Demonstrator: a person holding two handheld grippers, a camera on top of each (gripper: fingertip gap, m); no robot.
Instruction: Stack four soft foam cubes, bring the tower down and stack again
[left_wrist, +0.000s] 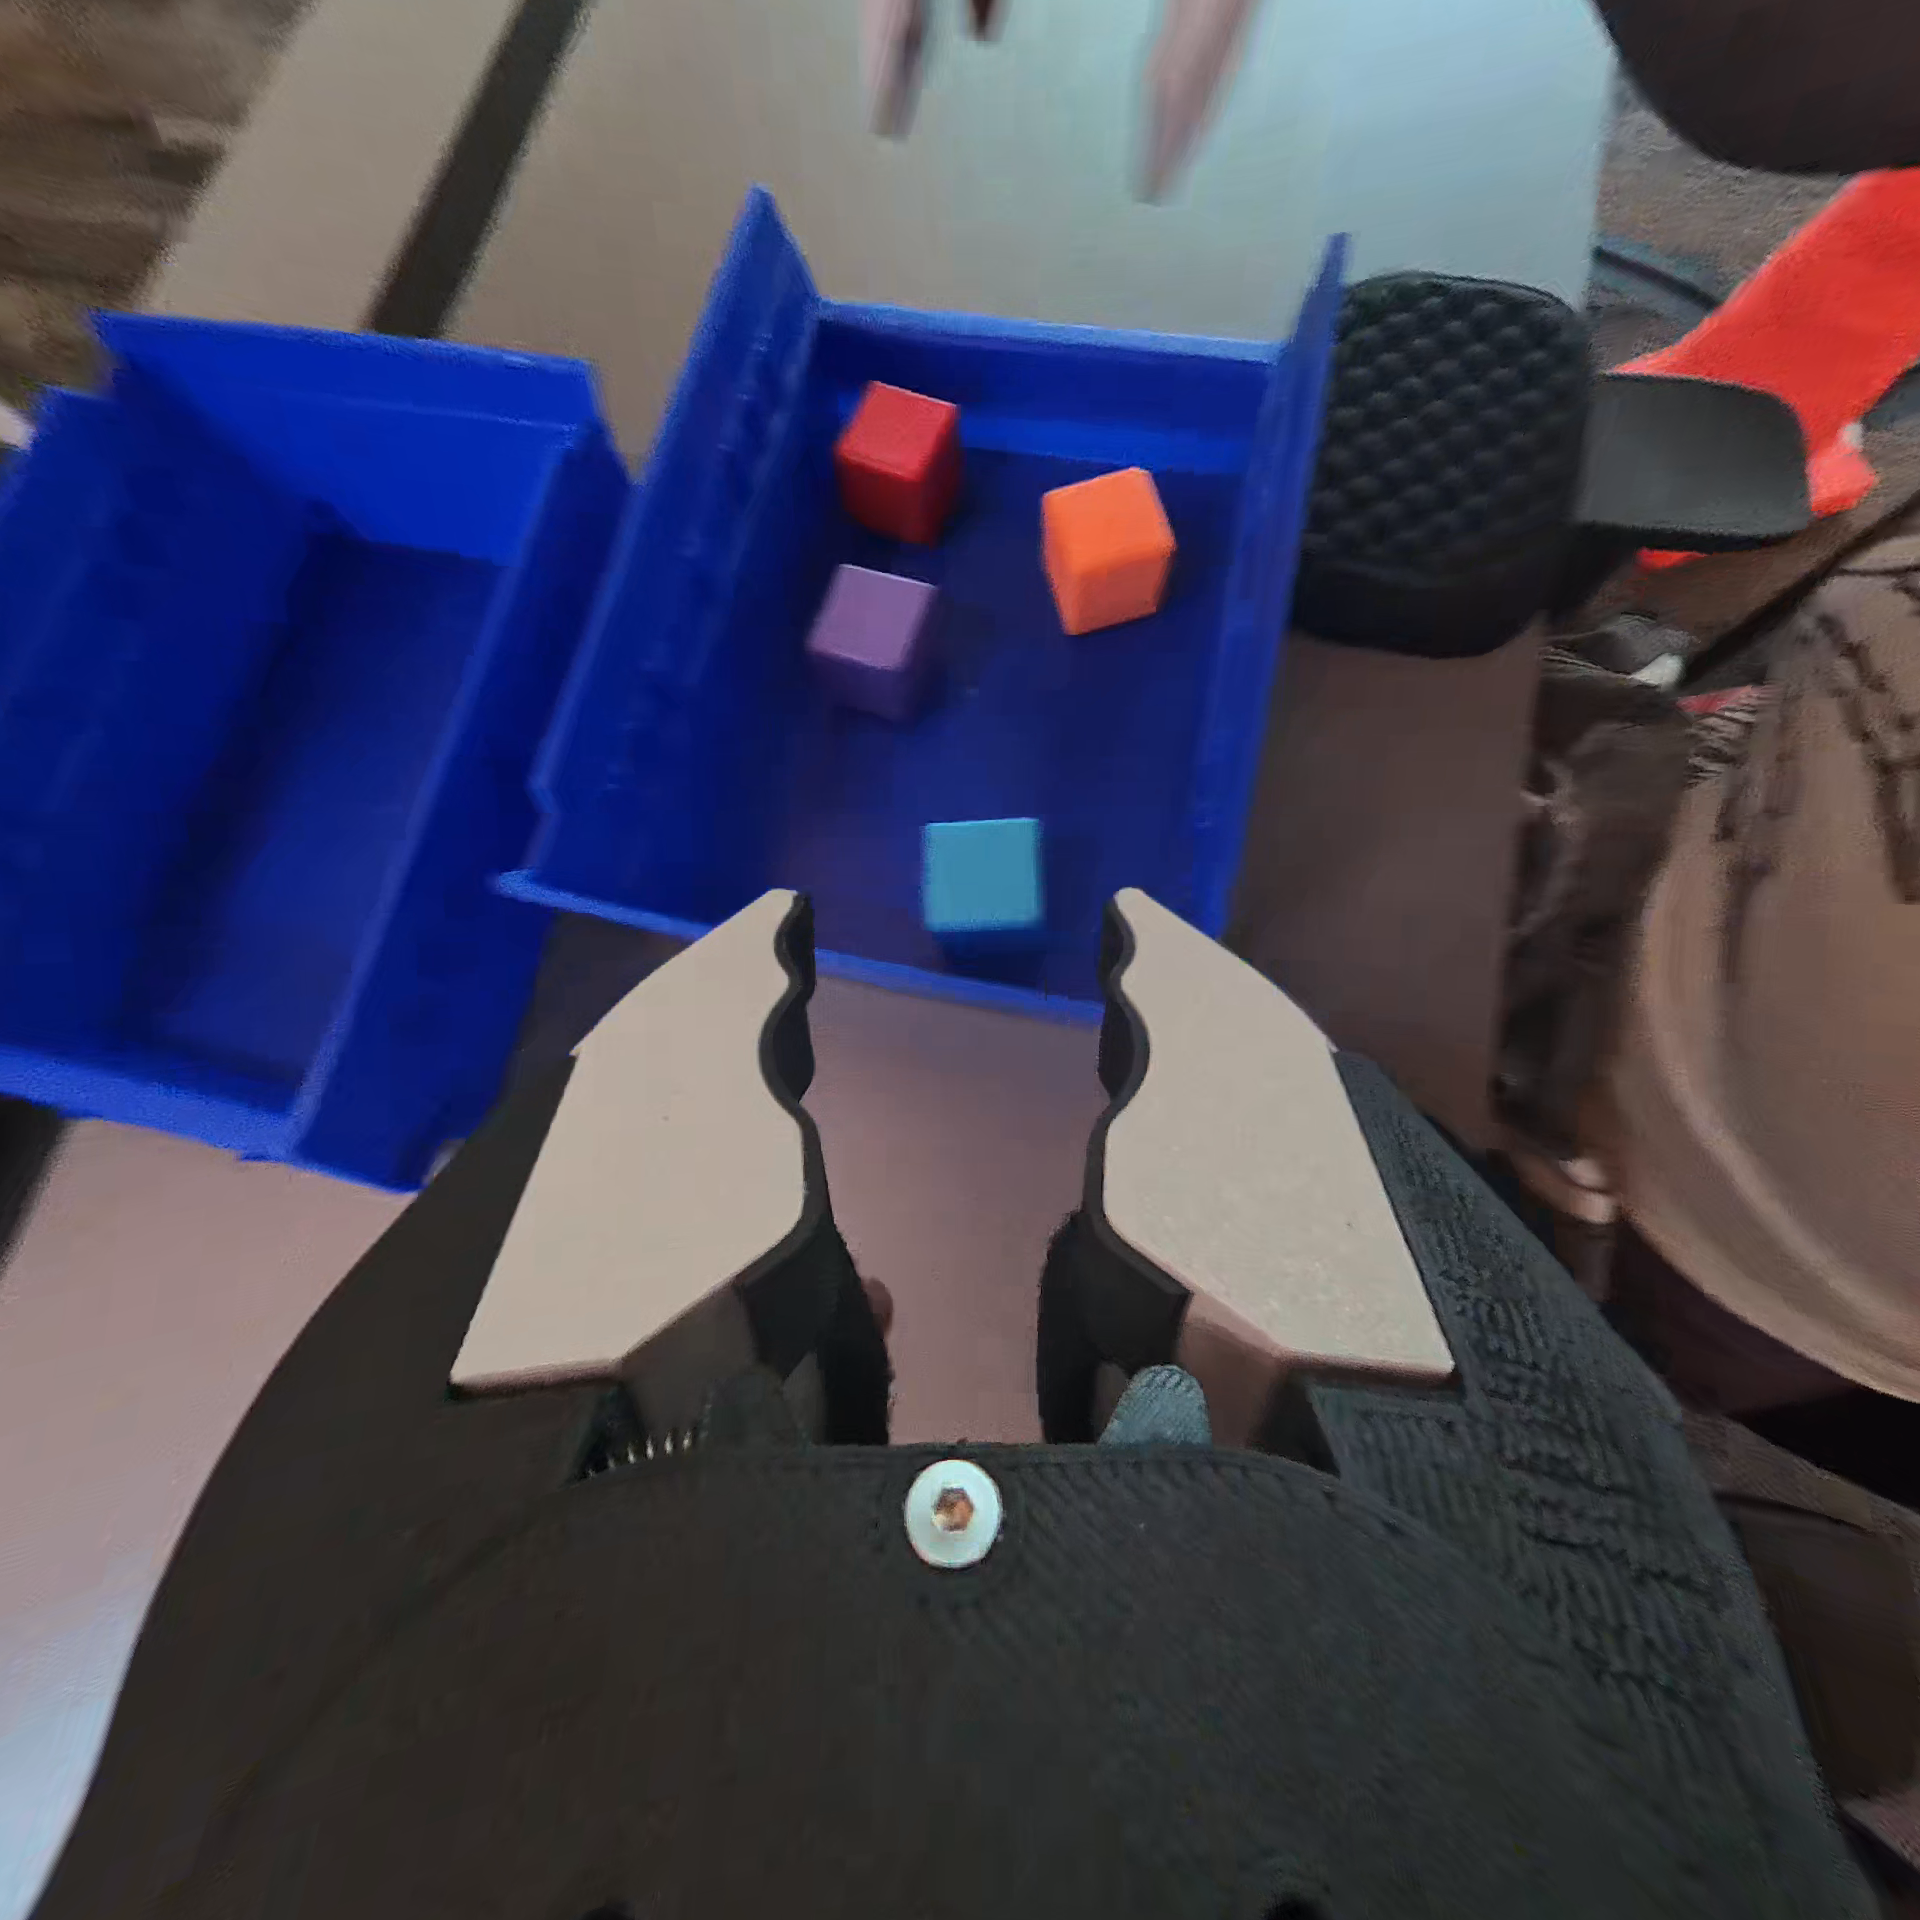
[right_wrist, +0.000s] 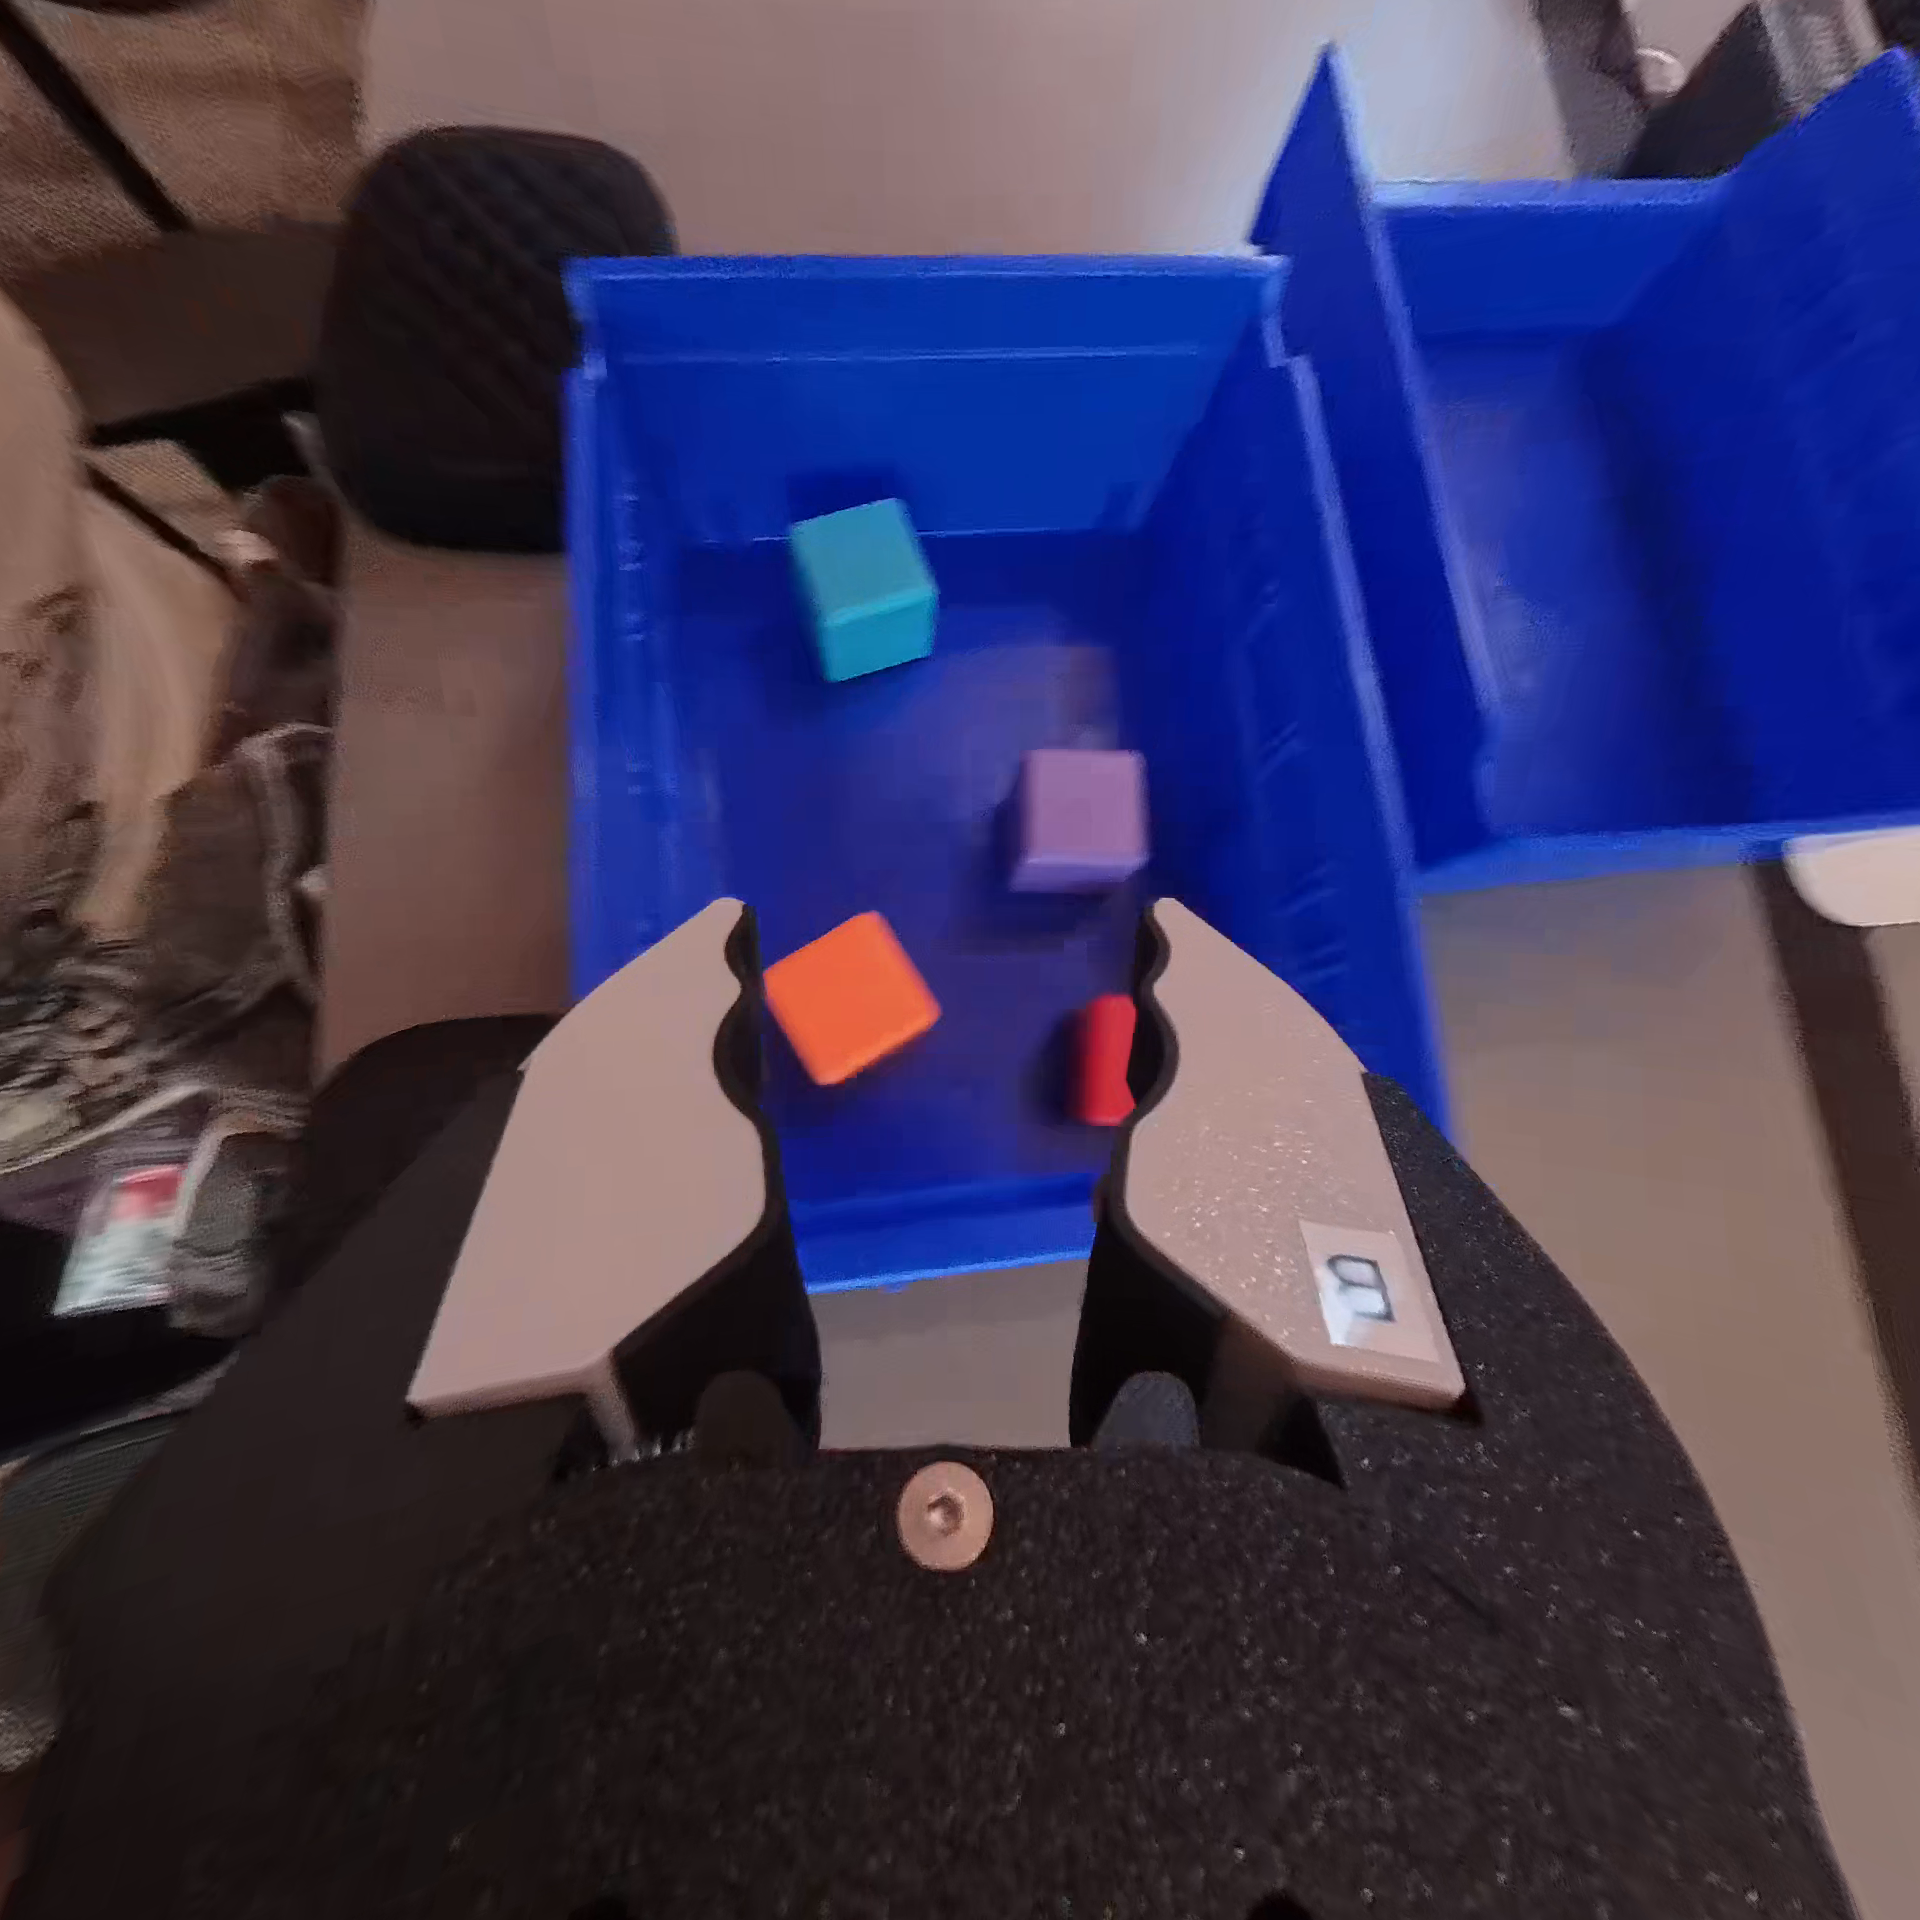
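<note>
Several foam cubes lie apart on the floor of a blue bin: a red cube, an orange cube, a purple cube and a teal cube. My left gripper is open and empty, above the bin's near edge, just short of the teal cube. My right gripper is open and empty, above the bin's opposite end, with the orange and red cubes between its fingers in the view. The red cube is partly hidden by the right finger.
A second blue bin stands empty beside the first. A black textured pad lies on the other side of the cube bin. Patterned fabric lies beyond it. An orange-red item is farther off. The grippers' ends are close to 20 centimeters from one another.
</note>
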